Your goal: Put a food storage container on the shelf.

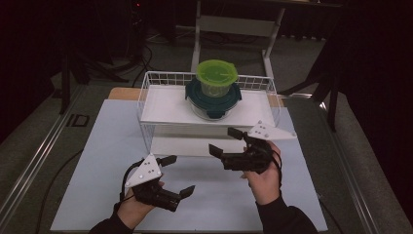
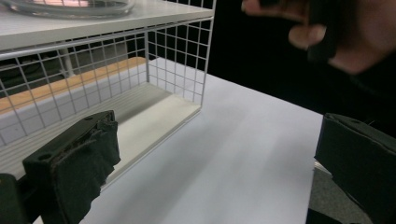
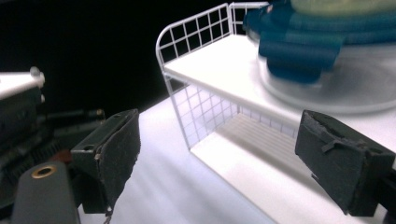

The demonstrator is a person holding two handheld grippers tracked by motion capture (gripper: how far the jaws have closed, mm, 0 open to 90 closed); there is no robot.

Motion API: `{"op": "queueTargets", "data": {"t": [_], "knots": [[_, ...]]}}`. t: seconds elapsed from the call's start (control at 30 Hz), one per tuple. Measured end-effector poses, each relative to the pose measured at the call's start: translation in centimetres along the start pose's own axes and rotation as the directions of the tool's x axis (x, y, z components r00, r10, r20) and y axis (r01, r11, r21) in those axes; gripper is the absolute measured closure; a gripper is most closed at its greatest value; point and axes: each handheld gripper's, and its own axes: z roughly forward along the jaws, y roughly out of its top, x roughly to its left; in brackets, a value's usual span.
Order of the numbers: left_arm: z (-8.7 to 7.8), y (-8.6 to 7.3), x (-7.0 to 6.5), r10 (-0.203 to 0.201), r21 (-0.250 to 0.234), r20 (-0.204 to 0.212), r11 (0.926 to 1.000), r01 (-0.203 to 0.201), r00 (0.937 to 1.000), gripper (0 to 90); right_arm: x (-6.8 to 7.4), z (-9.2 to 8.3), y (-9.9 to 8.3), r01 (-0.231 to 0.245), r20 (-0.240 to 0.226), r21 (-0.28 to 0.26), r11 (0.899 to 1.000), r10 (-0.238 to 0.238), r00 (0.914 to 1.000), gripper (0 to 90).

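Fingers of the left gripper (image 1: 176, 176) and right gripper (image 1: 229, 140) are gaping wide, gripping nothing, while 2 stacked containers (image 1: 213, 90) are sitting untouched beyond them on the wire rack (image 1: 160, 105), so any handling is seemingly still pending.

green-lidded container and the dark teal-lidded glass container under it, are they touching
Touching. The high view shows the green-lidded container sitting directly on the teal lid of the glass container, stacked with no gap, on the white wire shelf's top board.

White table (image 1: 97, 195), wire rack (image 1: 146, 122) on it, stacked containers (image 1: 214, 92) on rack shelf
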Motion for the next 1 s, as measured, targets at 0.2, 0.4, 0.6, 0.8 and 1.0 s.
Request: {"op": "queueTargets", "data": {"t": [0.2,0.4,0.6,0.8,1.0], "knots": [[-0.4,-0.5,-0.2,0.009,0.007,0.017,0.9999,-0.009,0.9998,0.4,-0.4,-0.2,-3.4,0.024,-0.021,0.015,1.000,-0.024,0.9995,14.2],[-0.7,-1.3,-0.2,0.013,0.011,0.018,0.9999,-0.013,0.9998,0.4,-1.3,-0.6,-6.9,0.020,-0.029,0.038,0.999,-0.019,0.9994,13.7],[-0.6,-2.3,-0.1,0.016,0.039,0.019,0.9991,-0.017,0.9997,0.4,-1.8,-1.2,-8.9,0.010,-0.025,0.052,0.999,-0.009,0.9997,13.8],[-0.6,-3.9,0.1,0.000,0.056,0.025,0.9984,-0.002,0.9997,0.4,-2.6,-1.9,-11.3,0.001,-0.002,0.080,0.997,-0.001,1.0000,14.0],[-0.8,-5.1,0.2,0.021,0.086,0.009,0.9960,-0.022,0.9997,0.4,-3.1,-2.7,-12.7,0.007,0.016,0.087,0.996,-0.008,0.9998,14.0]]}}
